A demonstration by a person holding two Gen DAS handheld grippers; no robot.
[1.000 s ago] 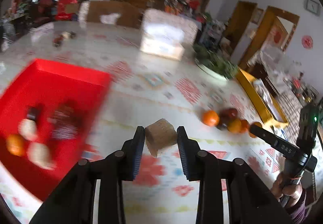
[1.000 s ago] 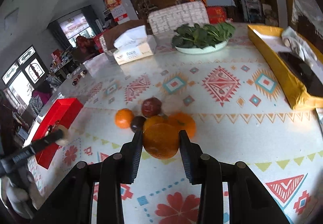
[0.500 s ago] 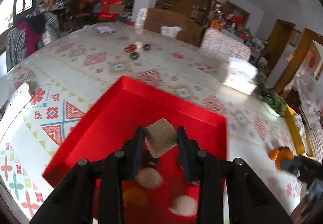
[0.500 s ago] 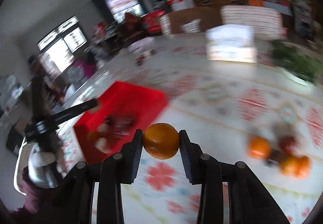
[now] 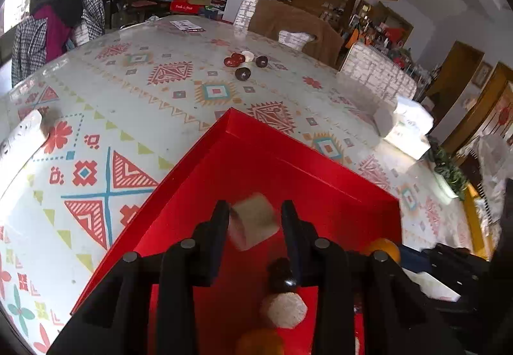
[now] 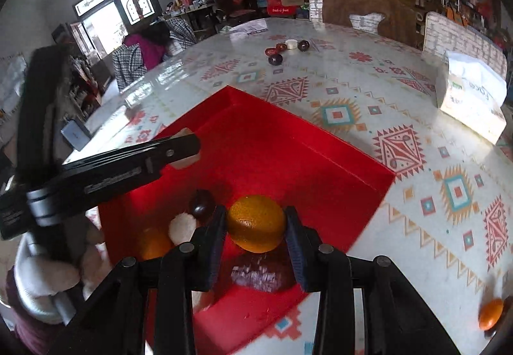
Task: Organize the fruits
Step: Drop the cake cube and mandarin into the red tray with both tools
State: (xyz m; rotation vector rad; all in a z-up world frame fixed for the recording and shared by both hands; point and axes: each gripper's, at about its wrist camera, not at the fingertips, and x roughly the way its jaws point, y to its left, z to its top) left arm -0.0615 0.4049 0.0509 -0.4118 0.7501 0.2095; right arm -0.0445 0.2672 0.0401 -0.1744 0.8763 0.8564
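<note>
1. The orange [image 6: 256, 223] sits between the jaws of the right gripper [image 6: 256, 227], both pads pressed on its sides, hanging above the near part of the red tray [image 6: 352, 162].
2. I judge it firm but springy, with a smooth, slightly waxy skin: fairly light, round enough to roll, and best taken across its widest girth, as it is now. A hard squeeze could bruise it.
3. The beige block [image 5: 253, 225] lies between the jaws of the left gripper [image 5: 255, 227], which are opening. It looks blurred and tilted, with a gap showing at the right pad, so it appears to be coming loose over the middle of the tray.
4. That block seems light, matt and stiff-edged; its flat faces give the pads good purchase, and a short drop should do it little harm.
5. Already in the tray, toward its near edge, lie a dark round fruit [image 6: 201, 203], a pale ball [image 6: 182, 228], another orange fruit [image 6: 154, 243] and a dark wrapped piece [image 6: 256, 275] under the held orange.
6. Releasing the orange calls for a bare patch of tray, or it may knock and roll its neighbours.
7. Near the table's far edge a small cluster of dark fruits [image 6: 275, 59] remains, and one more orange fruit [image 6: 490, 313] shows near its right edge.
8. A tissue box [image 6: 471, 98] stands well apart on the right.
</note>
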